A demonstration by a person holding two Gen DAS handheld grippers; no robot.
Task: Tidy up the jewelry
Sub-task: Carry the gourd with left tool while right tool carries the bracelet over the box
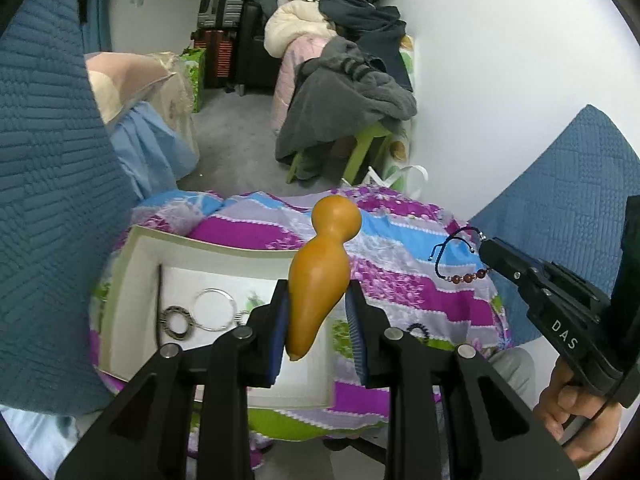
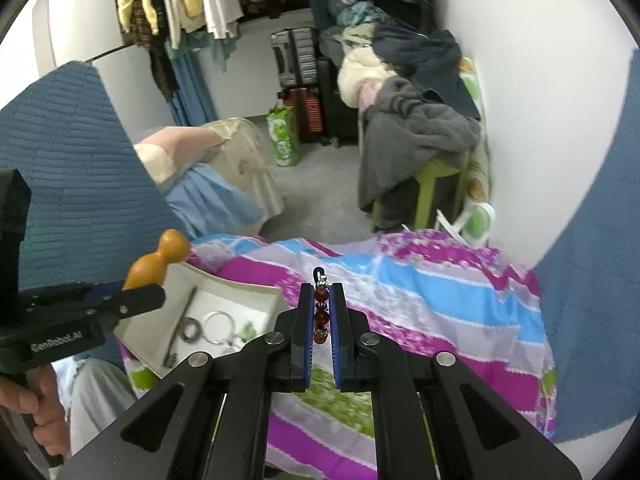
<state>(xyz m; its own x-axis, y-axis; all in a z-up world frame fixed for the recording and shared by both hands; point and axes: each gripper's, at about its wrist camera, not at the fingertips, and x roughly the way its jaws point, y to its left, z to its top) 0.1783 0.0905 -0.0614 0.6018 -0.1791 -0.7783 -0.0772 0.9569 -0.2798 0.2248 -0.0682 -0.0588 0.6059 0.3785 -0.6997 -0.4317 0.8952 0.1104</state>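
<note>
Both fisheye views look forward along their own gripper fingers, slightly downward, from close above the striped quilt [image 1: 400, 280]. The left wrist view sits over the white tray [image 1: 132, 272], with the right gripper [image 1: 490, 258] entering right of the tray. The right wrist view looks from farther right, the tray at its lower left. Both share the tray, the quilt and the suitcases [image 2: 296, 60] beyond.

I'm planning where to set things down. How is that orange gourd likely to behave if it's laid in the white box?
The gourd looks rigid and smooth, so it may slip in the left gripper, which pinches only its tapered lower part. Its rounded two-bulb shape will probably roll or rock on the flat floor of the box. It is likely light for its size, if it is a hollow dried gourd.
</note>
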